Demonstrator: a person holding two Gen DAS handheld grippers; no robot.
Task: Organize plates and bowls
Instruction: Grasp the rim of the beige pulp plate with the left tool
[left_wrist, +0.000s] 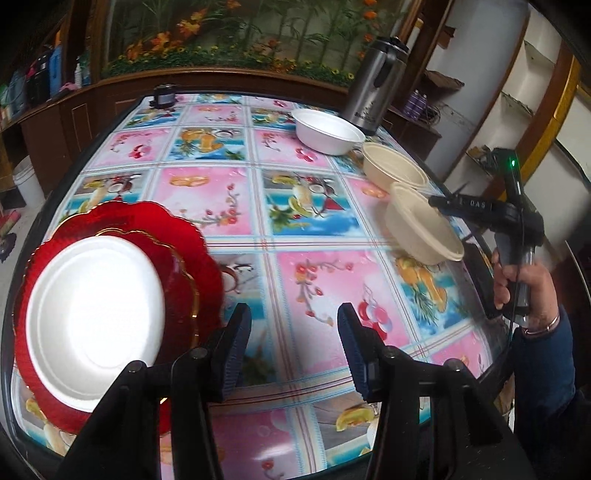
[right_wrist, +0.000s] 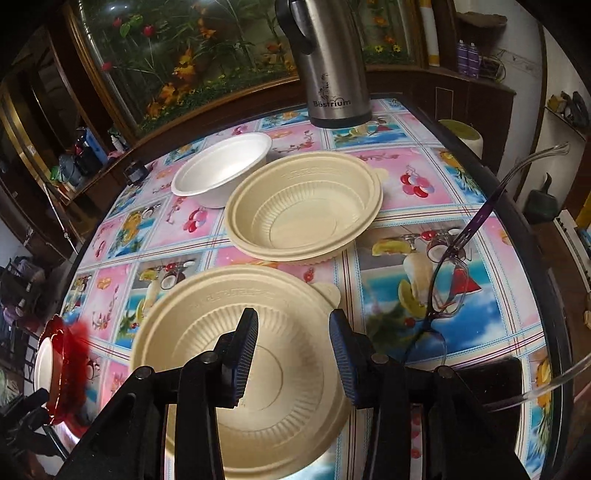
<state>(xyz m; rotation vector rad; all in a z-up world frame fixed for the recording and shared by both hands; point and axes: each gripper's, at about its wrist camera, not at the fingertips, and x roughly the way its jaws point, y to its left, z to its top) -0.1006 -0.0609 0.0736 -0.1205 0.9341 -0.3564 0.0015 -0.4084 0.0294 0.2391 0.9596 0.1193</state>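
Note:
My left gripper (left_wrist: 295, 350) is open over the bare tablecloth with nothing between its fingers. Just left of it lies a white plate (left_wrist: 96, 317) on a stack of red scalloped plates (left_wrist: 184, 240). My right gripper (right_wrist: 293, 354) is open above the nearest beige bowl (right_wrist: 207, 332). Its left finger hangs over the bowl's inside and its right finger stands at the rim; the pads do not press on it. Behind that bowl sit a second beige bowl (right_wrist: 306, 210) and a white bowl (right_wrist: 221, 166). The left wrist view shows all three bowls in a row at the right, starting from the white bowl (left_wrist: 328, 131).
A steel thermos jug (right_wrist: 332, 74) stands at the far edge behind the bowls. A pair of glasses (right_wrist: 447, 273) lies right of the beige bowls. A small dark jar (left_wrist: 163, 96) is at the far left corner. A person's hand (left_wrist: 517, 280) holds the right gripper's handle.

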